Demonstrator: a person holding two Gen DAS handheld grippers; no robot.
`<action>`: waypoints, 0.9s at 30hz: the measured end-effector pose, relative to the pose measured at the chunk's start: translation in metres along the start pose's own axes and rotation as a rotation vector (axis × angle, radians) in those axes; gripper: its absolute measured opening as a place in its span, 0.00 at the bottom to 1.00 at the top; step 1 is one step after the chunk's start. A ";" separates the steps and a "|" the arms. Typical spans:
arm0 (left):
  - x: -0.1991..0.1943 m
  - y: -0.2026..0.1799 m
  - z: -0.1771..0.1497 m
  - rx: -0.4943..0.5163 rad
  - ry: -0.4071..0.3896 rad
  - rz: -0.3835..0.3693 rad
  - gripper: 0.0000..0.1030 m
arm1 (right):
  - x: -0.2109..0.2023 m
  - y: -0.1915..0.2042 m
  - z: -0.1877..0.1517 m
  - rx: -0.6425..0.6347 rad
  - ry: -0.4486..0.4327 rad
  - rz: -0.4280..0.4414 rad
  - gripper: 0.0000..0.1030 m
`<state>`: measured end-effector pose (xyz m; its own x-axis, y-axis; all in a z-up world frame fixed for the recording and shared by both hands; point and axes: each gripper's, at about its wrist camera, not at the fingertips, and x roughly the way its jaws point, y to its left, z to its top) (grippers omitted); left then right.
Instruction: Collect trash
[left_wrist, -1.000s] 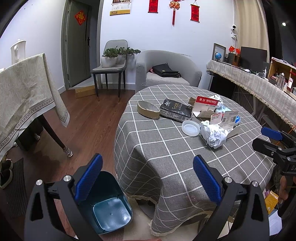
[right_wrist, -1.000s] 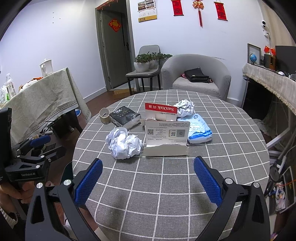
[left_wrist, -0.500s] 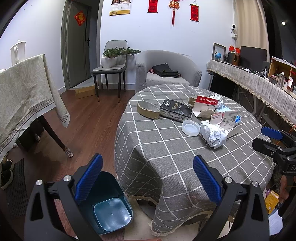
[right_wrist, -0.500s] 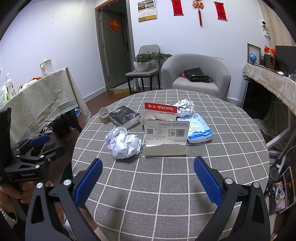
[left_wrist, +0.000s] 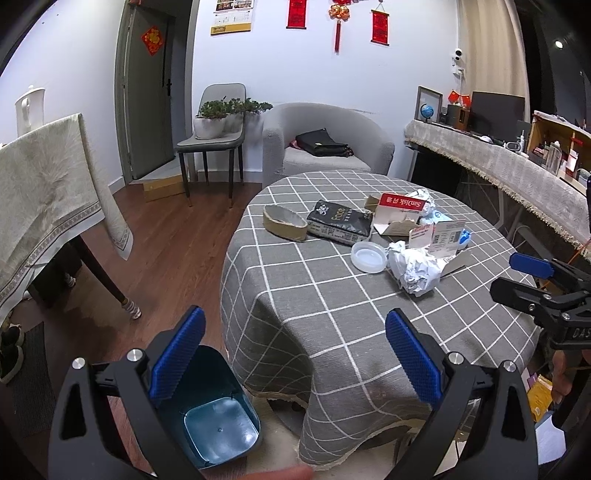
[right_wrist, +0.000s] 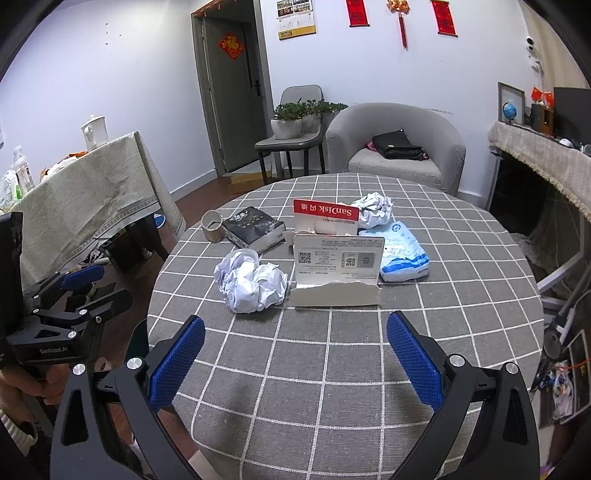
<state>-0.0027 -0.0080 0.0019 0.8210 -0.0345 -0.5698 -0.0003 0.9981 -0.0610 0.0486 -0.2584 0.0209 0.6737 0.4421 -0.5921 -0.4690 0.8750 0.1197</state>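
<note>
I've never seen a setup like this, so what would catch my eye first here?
Probably the litter heaped mid-table on the grey checked tablecloth: a big crumpled paper ball beside a torn white box, a red SanDisk card behind. Next, the open blue-padded right hand-held gripper in front, and a blue bin on the floor.

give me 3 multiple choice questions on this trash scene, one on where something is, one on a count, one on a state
1. Where is the bin?
A. on the table
B. on the floor beside the table
C. on the armchair

2. How many crumpled paper balls lie on the table?
A. two
B. none
C. five

3. How do the jaws of the right gripper stand?
A. shut on paper
B. shut on nothing
C. open, holding nothing

Answers:
1 B: the bin stands on the floor under the tablecloth's edge.
2 A: a large ball lies near the card, a small ball behind the red box.
3 C: the pads are wide apart over bare cloth.
</note>
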 end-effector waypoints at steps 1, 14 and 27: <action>0.000 0.000 0.000 0.001 -0.002 -0.005 0.97 | 0.000 -0.002 0.001 0.002 0.000 0.001 0.97; 0.016 -0.030 0.007 0.068 0.013 -0.135 0.85 | -0.006 -0.028 0.010 0.055 -0.015 -0.020 0.95; 0.048 -0.065 0.010 0.068 0.091 -0.307 0.59 | -0.004 -0.043 0.017 0.093 -0.011 0.009 0.95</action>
<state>0.0425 -0.0741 -0.0132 0.7224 -0.3358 -0.6045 0.2799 0.9414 -0.1884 0.0761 -0.2949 0.0319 0.6763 0.4516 -0.5820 -0.4205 0.8854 0.1984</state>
